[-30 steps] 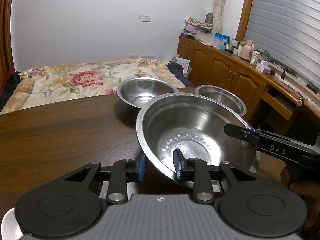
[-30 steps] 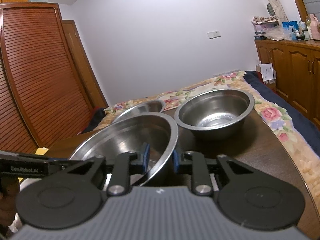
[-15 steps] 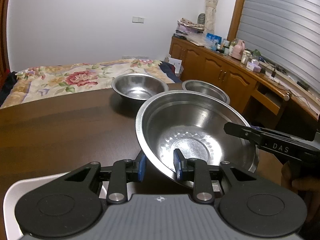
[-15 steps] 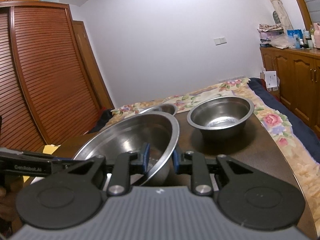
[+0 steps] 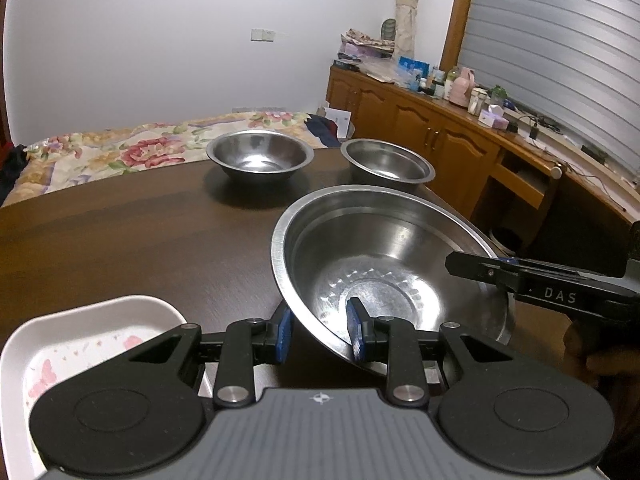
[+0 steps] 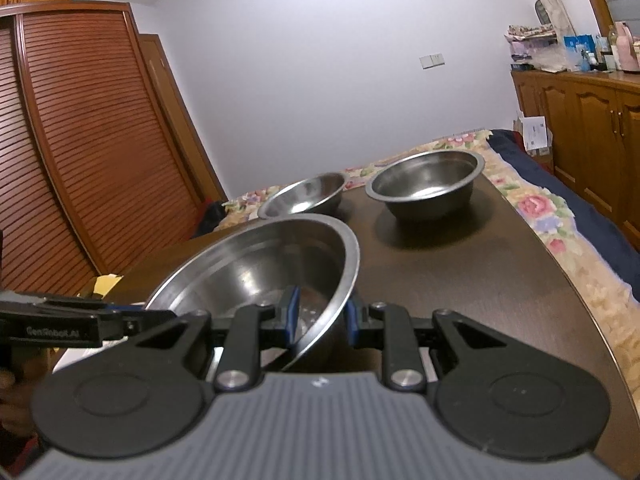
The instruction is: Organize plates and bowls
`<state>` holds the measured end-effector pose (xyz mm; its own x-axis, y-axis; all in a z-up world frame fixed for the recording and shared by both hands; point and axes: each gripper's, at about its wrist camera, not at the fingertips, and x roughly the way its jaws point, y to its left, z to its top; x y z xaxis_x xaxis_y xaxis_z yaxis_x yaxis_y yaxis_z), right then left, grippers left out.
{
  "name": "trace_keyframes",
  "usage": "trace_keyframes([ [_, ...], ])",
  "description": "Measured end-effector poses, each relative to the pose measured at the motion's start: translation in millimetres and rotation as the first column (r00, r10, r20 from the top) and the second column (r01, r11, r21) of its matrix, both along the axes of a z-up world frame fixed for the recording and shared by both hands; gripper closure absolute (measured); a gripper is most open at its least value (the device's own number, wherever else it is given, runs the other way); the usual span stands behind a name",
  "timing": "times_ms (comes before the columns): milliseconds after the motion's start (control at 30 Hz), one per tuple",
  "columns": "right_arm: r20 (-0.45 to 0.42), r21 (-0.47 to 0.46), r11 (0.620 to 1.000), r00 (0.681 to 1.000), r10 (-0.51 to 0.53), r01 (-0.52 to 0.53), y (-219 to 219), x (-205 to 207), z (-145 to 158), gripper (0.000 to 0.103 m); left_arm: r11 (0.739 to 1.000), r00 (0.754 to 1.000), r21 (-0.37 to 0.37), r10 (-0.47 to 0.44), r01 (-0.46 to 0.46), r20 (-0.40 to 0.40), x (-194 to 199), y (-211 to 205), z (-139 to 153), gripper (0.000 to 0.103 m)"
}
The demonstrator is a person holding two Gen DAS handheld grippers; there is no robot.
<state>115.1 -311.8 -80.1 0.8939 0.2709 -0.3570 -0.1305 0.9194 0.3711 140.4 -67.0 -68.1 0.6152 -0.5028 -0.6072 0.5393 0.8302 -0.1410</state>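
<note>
A big, wide, shiny steel bowl (image 5: 384, 268) is held up over the dark brown wooden desk (image 5: 120, 232), tipped to one side. Two sets of tongs hold it by its rim. The left tongs (image 5: 320, 334) pinch the near edge of the bowl, with one blue pad inside the bowl and one outside. The right tongs (image 6: 320, 318) pinch the opposite edge in the same way, one blue pad inside and one outside. In the left view, the right tongs come in from the right side, with part of a hand (image 5: 596, 356) behind them. Farther back on the desk stand two smaller round steel bowls, both upright. One deep steel bowl (image 5: 260, 158) sits near the far edge by the bed with the flowery cover (image 5: 120, 152). The other small steel bowl (image 5: 386, 164) sits to its right, near the desk corner. The two do not touch. A white square dish with pink flower prints (image 5: 80, 344) lies on the desk by the left tongs, just below them in the picture.
</note>
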Motion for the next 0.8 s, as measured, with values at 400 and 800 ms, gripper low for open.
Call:
trace_keyframes([
  [400,-0.017,-0.011,1.000,1.000,-0.015,0.015,-6.9,-8.1,-4.3,0.077,1.000,1.000,0.013,-0.020,0.020,-0.002,-5.9,-8.1,-4.5,0.071],
  [800,-0.031,-0.017,1.000,0.999,0.007,-0.008,-7.3,-18.8,-5.0,0.076,1.000,1.000,-0.001,-0.023,0.023,-0.018,-8.9,-3.3,-5.6,0.071],
])
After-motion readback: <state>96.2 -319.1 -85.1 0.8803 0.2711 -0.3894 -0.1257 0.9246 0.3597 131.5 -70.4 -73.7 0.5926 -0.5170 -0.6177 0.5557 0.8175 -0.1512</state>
